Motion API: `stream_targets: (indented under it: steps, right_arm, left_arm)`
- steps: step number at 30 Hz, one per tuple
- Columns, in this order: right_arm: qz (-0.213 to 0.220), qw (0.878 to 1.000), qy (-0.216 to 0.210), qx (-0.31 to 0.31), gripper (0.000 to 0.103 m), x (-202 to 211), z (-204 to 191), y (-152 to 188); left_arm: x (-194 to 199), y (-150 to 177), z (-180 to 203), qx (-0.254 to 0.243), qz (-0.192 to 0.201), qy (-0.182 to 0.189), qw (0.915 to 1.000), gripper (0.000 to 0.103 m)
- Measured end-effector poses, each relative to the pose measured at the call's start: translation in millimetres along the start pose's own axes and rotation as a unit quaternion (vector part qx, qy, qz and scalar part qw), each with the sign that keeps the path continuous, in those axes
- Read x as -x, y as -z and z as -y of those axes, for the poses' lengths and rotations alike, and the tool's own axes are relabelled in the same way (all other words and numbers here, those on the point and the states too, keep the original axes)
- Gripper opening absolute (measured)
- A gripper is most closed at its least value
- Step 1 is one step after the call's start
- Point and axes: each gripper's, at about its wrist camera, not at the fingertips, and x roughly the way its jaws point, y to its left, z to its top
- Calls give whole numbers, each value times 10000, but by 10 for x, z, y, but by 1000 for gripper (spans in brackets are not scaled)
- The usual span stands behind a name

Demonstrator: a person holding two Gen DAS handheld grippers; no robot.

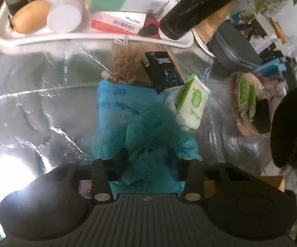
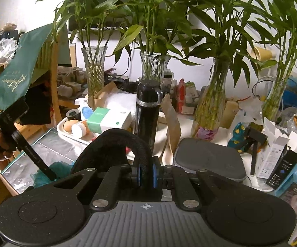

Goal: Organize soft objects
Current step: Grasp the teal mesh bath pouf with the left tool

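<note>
The organizing is judged to be under way, with nothing shown as finally placed. A black padded ring-shaped cushion point(image 2: 115, 142) is clamped narrowly in the right tool point(image 2: 146, 176) and is held in the air above the counter point(image 1: 35, 111), so its placing is left to be done. The left tool point(image 1: 146, 164) is set wide around a teal mesh bath pouf point(image 1: 148, 135), with no squeeze to be seen; the pouf lies on a folded blue towel point(image 1: 115, 107) near the middle of the counter. A beige mesh pouf point(image 1: 125, 61) lies just beyond the towel, and a green-and-white tissue pack point(image 1: 193, 103) just beside it.

Counted: one black cushion, one teal pouf, one beige pouf, one blue towel, one tissue pack, one small black box point(image 1: 163, 72). On the white tray point(image 1: 4, 35) two stacked boxes and one black flask point(image 1: 198, 8) are counted. Four glass vases of bamboo are counted behind, the nearest point(image 2: 210, 103) beside the grey case point(image 2: 208, 156).
</note>
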Motion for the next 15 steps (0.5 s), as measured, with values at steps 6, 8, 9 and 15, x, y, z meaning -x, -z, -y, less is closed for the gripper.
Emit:
stream_targets:
  steps: [6,8,9,15]
  right_arm:
    - [65,10000,41,-51,13,87,31,1]
    - [101,9999,43,-127,13,124,40,-2]
    - [119,9998,42,-172,13,141,45,-5]
    - [201,9993,-86,-308,13,291,7,-51]
  left_arm:
    - [145,18,75,52,511,-236,9984,13]
    - [221,48,106,93,783,-370,9962,12]
    - [260,61,122,124,912,-461,9947,11]
    - [583,192,303,-65,1665,-742,9832,11]
